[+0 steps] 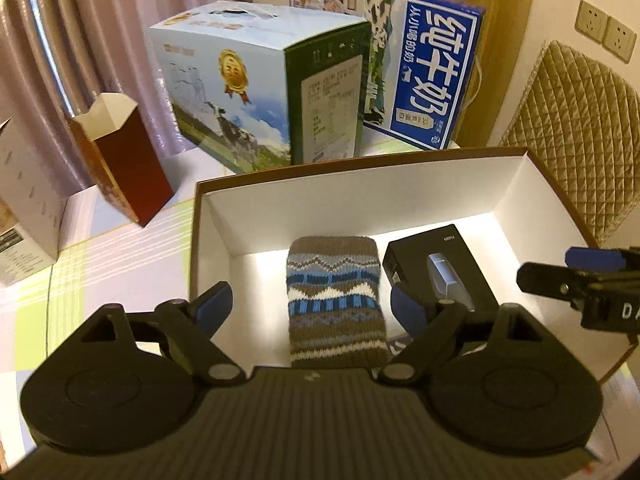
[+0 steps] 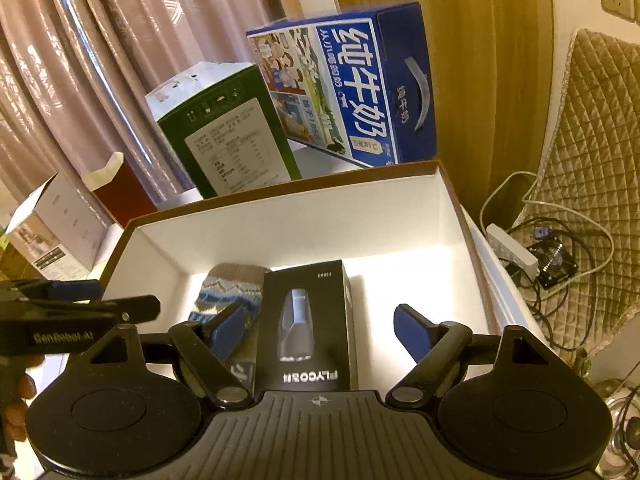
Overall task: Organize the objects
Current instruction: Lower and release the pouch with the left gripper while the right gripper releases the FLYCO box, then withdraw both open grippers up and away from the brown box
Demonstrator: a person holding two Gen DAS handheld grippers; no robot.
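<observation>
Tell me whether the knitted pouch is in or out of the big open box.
In. The knitted pouch lies flat on the open box's white floor, beside the black carton.

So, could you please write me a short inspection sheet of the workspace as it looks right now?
Surface: table with a pale checked cloth.
Job's things: open white-lined box holding a knitted sock and, to its right, a black product box.
Clutter: green milk carton, blue milk carton, open red box and a white box behind and beside the open box.
Grippers: left gripper open above the sock; right gripper open above the black product box; neither holds anything.
Cables: tangled cables and a power strip off the table's right side.
Surroundings: curtain, quilted chair back, wall sockets.
</observation>
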